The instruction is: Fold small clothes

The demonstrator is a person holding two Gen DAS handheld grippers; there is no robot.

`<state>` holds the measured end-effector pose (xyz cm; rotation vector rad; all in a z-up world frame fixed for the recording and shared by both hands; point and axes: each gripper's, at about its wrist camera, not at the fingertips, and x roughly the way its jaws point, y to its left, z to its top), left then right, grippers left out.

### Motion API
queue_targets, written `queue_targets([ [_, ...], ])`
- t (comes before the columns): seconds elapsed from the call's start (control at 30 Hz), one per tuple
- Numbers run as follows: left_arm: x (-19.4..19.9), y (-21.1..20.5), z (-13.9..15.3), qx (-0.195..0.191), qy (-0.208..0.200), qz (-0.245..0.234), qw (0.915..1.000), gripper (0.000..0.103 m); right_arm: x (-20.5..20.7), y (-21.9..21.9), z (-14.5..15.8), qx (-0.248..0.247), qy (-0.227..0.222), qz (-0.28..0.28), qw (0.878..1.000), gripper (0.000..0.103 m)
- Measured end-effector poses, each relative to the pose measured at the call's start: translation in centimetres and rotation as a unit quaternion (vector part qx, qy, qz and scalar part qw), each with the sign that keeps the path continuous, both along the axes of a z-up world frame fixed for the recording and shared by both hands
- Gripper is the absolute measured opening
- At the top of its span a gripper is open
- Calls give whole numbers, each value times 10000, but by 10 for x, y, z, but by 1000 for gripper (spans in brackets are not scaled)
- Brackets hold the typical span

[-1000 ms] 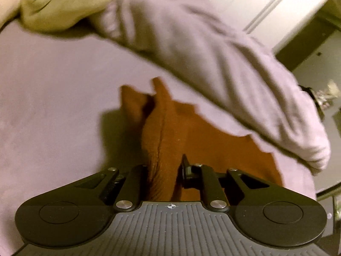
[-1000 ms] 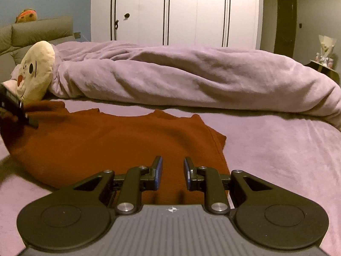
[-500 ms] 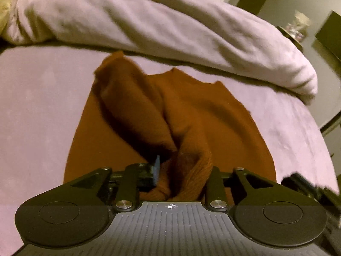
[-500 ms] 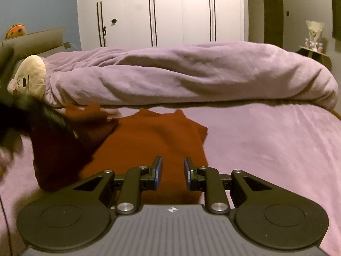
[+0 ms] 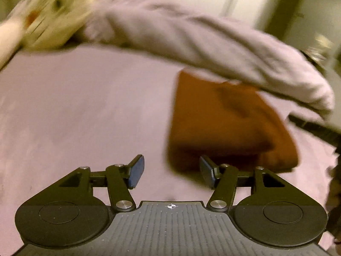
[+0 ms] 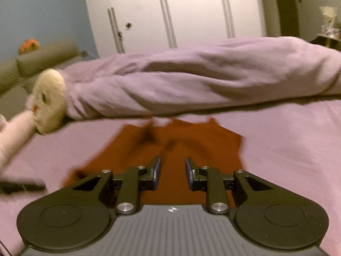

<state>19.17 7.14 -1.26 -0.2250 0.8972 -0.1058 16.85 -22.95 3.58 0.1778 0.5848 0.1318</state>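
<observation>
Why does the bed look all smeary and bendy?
Left wrist view: everything smeared except the sharp left tongs; the plush toy and brown garment blur most. Right wrist view: milder blur on the garment; the wardrobe leans and bends from the fisheye lens. Both look dim and yellowish.

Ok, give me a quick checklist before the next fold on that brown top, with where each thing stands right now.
1. Left tongs let go of the brown top: ok, jaws have just been opening, nothing between them.
2. Right tongs free: ok, open over the top.
3. First fold laid flat: cannot tell, blurred.
4. Top clear of the rolled duvet: not ok, far edge touches it.
5. Plush toy out of the way: ok.
</observation>
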Motion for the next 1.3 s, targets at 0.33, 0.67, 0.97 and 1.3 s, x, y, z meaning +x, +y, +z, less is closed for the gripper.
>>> queue_targets([
  [0.33,-16,17,-22,33,187,430,9989,69,51,8,-21,1319,1195,-116,9840,64],
  [0.67,-31,19,-27,-94,379,457,9982,71,105,31,-40,1846,1653,59,9688,53],
  [0.97,-35,11,-19,82,299,374,9988,73,95,50,1,-86,467,650,9968,15],
  [1.3,-26,-28,-17,131,273,-154,9994,73,92,-35,-38,-1555,725,-100,9851,19],
])
